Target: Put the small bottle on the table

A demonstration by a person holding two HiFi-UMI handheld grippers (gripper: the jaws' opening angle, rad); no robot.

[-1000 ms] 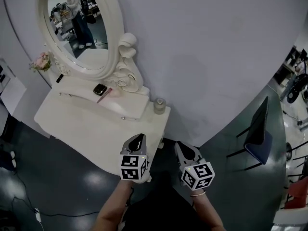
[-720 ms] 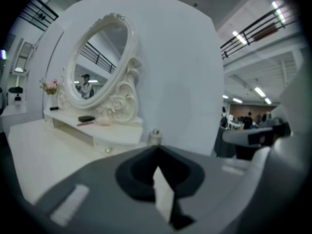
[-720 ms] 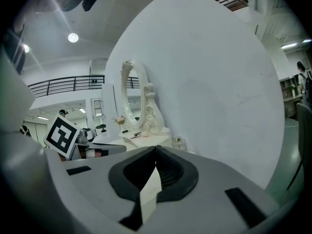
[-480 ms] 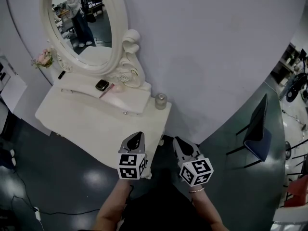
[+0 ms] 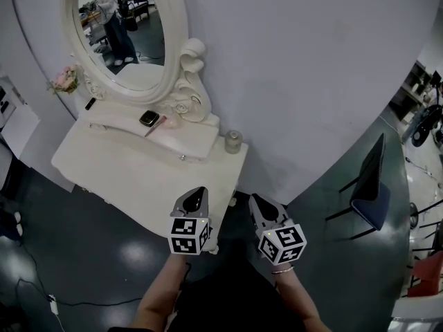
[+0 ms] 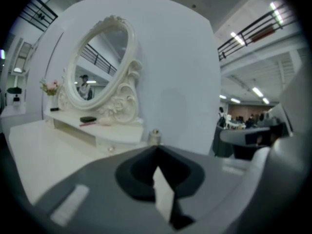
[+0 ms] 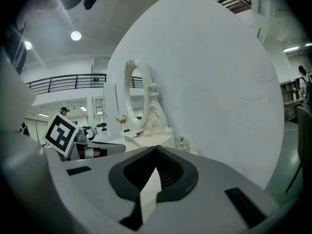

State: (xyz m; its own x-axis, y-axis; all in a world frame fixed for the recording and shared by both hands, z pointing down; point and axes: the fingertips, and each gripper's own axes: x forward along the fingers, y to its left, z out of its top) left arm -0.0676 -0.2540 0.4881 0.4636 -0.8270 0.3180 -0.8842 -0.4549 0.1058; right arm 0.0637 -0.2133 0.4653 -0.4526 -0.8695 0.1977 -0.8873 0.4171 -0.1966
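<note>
Both the left gripper (image 5: 199, 195) and the right gripper (image 5: 261, 205) are closed on nothing (jaws pressed together). Ahead of them the small bottle (image 5: 233, 141) stands on the table (image 5: 118, 178) corner by the wall; reaching in closed, we could knock it off.

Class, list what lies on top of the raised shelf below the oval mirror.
A dark flat case, a pink item beside it, and the mirror's carved base. That base covers the shelf's back edge.

White dressing table (image 5: 131, 182): small bottle (image 5: 234, 142) at back right corner; raised shelf (image 5: 197, 140) bears mirror (image 5: 128, 33).
</note>
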